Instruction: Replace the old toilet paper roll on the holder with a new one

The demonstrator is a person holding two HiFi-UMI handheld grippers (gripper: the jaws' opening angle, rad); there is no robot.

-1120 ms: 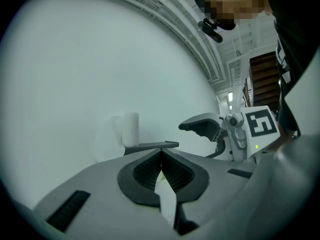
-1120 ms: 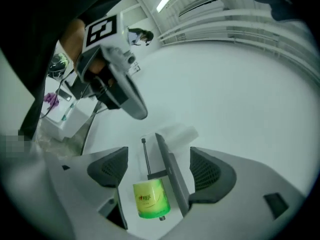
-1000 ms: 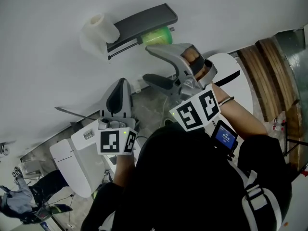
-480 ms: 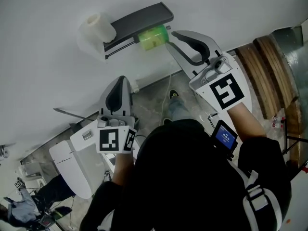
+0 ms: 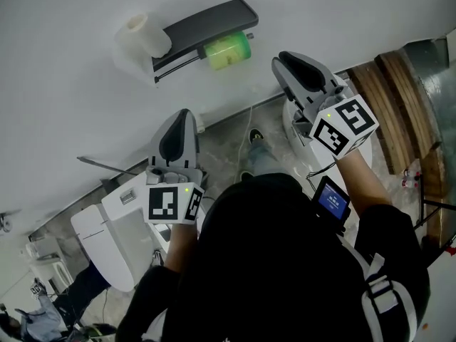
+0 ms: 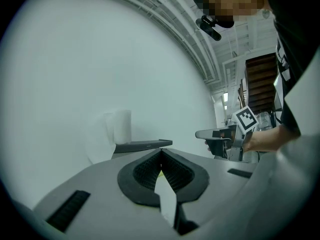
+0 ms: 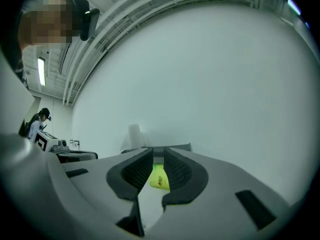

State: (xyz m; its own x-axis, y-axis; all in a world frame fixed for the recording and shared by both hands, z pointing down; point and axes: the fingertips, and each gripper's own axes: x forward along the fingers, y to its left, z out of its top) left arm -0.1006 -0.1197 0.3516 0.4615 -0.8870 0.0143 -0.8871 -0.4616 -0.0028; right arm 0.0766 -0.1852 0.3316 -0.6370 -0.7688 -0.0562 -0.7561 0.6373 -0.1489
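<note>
Closing just now, right gripper jaws leave a narrow slit, empty, lined up on green roll under holder shelf. Left gripper jaws together, empty, well back from holder. White roll at holder's left end. Green: old or freshly fitted, unclear; any grasp needs jaws wide, square-on.

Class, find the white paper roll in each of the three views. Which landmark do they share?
Head view: roll upper left, at the holder's left end.
Left gripper view: roll left of centre, above the holder's left end.
Right gripper view: roll small and pale, just left of centre.
Shared landmark: the dark holder beside it.
</note>
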